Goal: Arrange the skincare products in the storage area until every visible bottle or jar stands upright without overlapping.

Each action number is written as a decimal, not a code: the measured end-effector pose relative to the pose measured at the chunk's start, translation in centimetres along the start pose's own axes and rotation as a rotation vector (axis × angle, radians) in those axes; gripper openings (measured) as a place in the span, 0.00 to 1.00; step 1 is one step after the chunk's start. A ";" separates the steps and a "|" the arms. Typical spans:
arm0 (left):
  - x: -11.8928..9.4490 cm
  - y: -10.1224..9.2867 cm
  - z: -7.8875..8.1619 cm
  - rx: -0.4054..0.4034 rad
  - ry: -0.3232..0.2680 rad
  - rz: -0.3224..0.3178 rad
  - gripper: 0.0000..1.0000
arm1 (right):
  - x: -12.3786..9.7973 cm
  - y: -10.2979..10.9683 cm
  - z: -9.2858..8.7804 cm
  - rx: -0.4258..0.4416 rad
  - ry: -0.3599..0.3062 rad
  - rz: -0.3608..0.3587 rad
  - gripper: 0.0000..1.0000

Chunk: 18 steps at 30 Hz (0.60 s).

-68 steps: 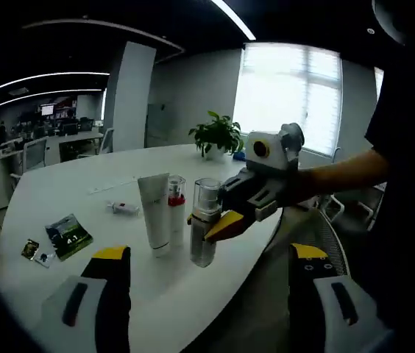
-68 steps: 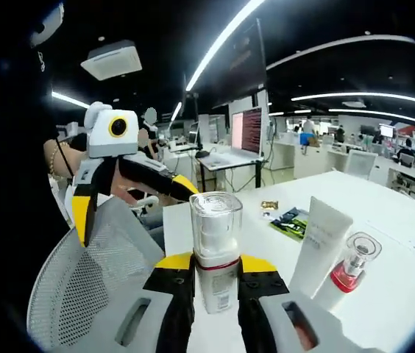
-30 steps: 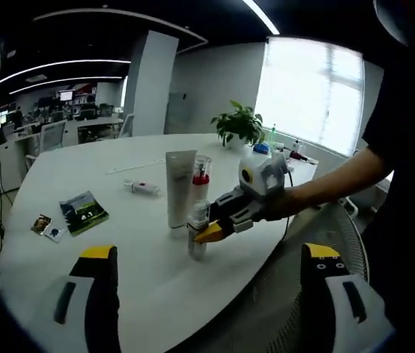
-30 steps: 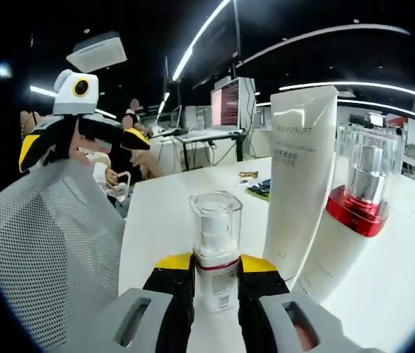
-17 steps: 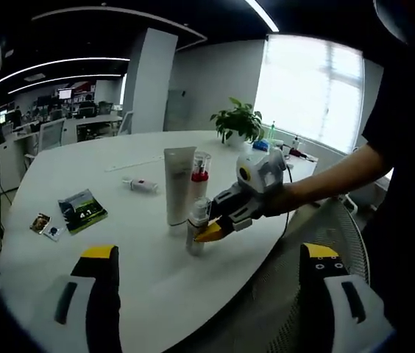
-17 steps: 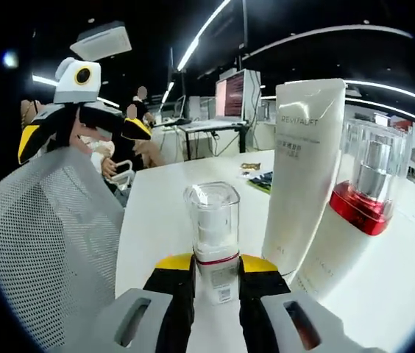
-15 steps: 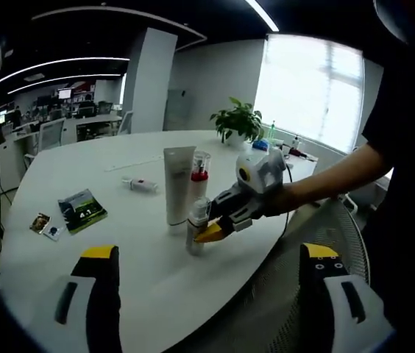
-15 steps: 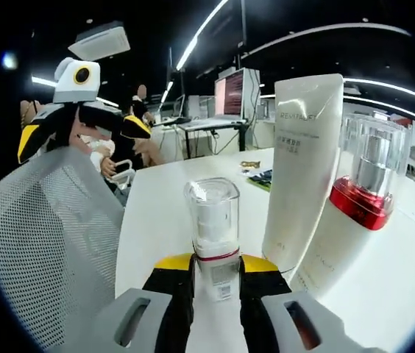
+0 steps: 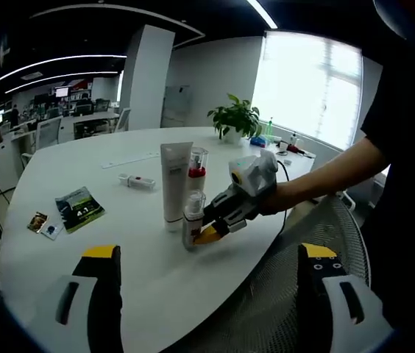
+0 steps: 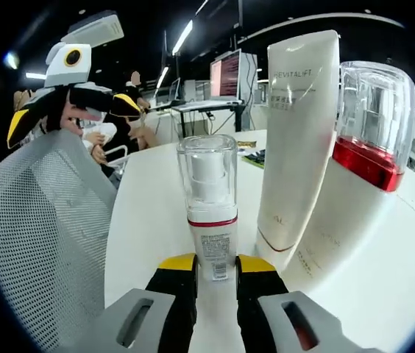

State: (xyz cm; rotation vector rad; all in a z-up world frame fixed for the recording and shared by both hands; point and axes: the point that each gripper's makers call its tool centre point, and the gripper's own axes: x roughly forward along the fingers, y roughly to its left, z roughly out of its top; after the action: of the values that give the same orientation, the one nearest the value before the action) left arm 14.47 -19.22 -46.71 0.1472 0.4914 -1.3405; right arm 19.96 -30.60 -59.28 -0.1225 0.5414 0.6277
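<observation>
right gripper [image 10: 215, 273] closed, arm outstretched; left gripper [image 9: 206, 257] held wide apart, raised.

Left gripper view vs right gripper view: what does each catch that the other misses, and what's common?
Left gripper view alone: the potted plant by the window, a small white item with a red mark lying flat, and the right gripper's outside with the person's forearm.

Right gripper view alone: a lit monitor on a far desk and the "REVITALIFT" print on the white tube.

Both: the white table, white tube, red-collared bottle, the small clear-capped pump bottle between the right gripper's jaws, all upright, and the mesh chair.
</observation>
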 end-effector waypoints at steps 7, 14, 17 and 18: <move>0.0 0.1 -0.1 -0.003 0.007 0.000 0.92 | -0.1 -0.8 -0.1 -0.006 0.003 0.012 0.10; 0.3 0.3 -0.3 -0.006 0.014 0.000 0.91 | -0.2 -0.5 0.0 -0.031 0.016 0.070 0.10; 0.4 0.2 -0.3 -0.007 0.018 0.001 0.91 | -0.2 -0.5 0.0 -0.041 0.020 0.087 0.10; 0.5 0.2 -0.3 -0.008 0.018 0.002 0.91 | -0.1 -0.8 -0.1 -0.043 0.022 0.090 0.10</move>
State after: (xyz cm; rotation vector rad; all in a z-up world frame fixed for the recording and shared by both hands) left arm 14.66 -19.49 -47.18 0.1535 0.5120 -1.3365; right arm 20.34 -31.36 -59.36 -0.1457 0.5569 0.7268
